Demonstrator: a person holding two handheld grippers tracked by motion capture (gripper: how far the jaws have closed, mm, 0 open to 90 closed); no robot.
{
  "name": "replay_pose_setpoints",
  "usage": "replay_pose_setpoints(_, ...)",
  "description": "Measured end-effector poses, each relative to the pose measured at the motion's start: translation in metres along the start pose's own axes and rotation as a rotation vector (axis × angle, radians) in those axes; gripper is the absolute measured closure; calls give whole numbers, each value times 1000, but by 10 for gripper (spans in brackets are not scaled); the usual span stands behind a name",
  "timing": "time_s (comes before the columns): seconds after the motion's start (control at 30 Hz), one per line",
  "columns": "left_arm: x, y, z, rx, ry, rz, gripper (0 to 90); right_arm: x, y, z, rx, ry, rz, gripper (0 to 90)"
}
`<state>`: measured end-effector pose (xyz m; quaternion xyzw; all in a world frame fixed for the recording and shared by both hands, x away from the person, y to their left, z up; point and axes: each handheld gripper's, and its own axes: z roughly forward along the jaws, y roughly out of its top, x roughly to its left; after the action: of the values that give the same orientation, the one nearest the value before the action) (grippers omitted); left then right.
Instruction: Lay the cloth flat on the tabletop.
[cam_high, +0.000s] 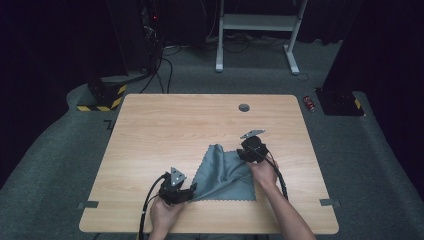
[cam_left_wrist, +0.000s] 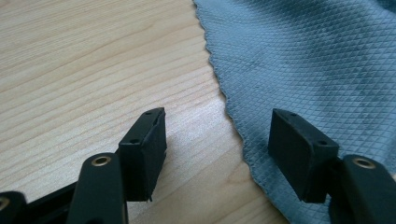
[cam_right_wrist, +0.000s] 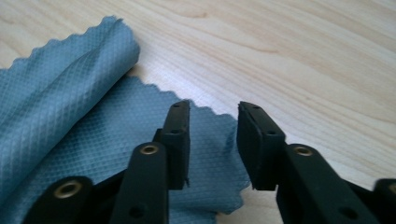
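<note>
A grey-blue waffle-weave cloth (cam_high: 225, 172) lies on the wooden table (cam_high: 175, 120), with its far left corner folded over. My left gripper (cam_high: 192, 192) rests at the cloth's near left corner. In the left gripper view it (cam_left_wrist: 217, 149) is open and straddles the scalloped edge of the cloth (cam_left_wrist: 317, 60), one jaw over bare wood (cam_left_wrist: 93, 70), the other over fabric. My right gripper (cam_high: 242, 153) is at the cloth's far right corner. In the right gripper view it (cam_right_wrist: 212, 140) is open just above that corner of the cloth (cam_right_wrist: 70, 116), with nothing pinched between the pads.
A round cable hole (cam_high: 244, 107) sits near the table's far edge. Bits of tape (cam_high: 87, 204) mark the near corners. Beyond the table stand a white desk frame (cam_high: 257, 22), a yellow-and-black striped block (cam_high: 102, 97) and a red can (cam_high: 310, 103) on the carpet.
</note>
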<state>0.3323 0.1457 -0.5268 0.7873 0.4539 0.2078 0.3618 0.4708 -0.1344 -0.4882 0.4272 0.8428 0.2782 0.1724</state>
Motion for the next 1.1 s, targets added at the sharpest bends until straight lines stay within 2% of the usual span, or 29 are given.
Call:
replay_pose_setpoints(0.1,0,0,0,-1,0,-2,373,0,-3,6,30,8,7,647)
replay_pose_setpoints(0.17,0,0,0,0,0,-2,372,-1,-6,12,59,13,21,699)
replay_pose_setpoints(0.23,0,0,0,0,0,-2,372,-3,-8,12,54,18,27,786)
replay_pose_setpoints(0.3,0,0,0,0,0,-2,372,-3,-7,12,63,11,11,862)
replay_pose_setpoints(0.4,0,0,0,-2,0,-2,371,-7,-7,9,50,-19,-1,896)
replay_pose_setpoints(0.47,0,0,0,-1,-1,-3,371,-8,-6,7,36,-26,3,897)
replay_pose_setpoints(0.5,0,0,0,0,0,2,371,-12,-3,1,-4,-45,6,898)
replay_pose_setpoints(0.6,0,0,0,-1,0,-1,371,-18,-2,0,0,-72,11,896)
replay_pose_setpoints(0.67,0,0,0,-2,0,-2,371,-21,-2,2,9,-74,27,892)
replay_pose_setpoints(0.7,0,0,0,0,-3,-3,381,-25,-5,6,36,-65,58,836)
replay_pose_setpoints(0.8,8,3,1,-5,-18,-45,435,-21,-9,2,10,-47,46,788)
replay_pose_setpoints(0.83,8,3,1,-5,-18,-45,443,-21,-9,2,10,-47,46,788)
replay_pose_setpoints(0.9,13,12,4,13,-32,-56,452,-12,-12,-8,-25,-25,25,763)
replay_pose_setpoints(0.93,15,22,7,8,-43,-50,455,-9,-14,-10,-28,-17,19,757)
replay_pose_setpoints(0.97,15,22,7,8,-43,-50,456,-7,-15,-11,-28,-12,10,755)
replay_pose_setpoints(1.0,16,36,13,12,-45,-32,456,-4,-17,-12,-25,-8,7,749)
replay_pose_setpoints(1.07,18,49,23,21,-41,-20,457,-3,-21,-13,-26,-3,3,738)
replay_pose_setpoints(1.1,18,49,23,21,-41,-20,458,-4,-22,-13,-26,-2,11,729)
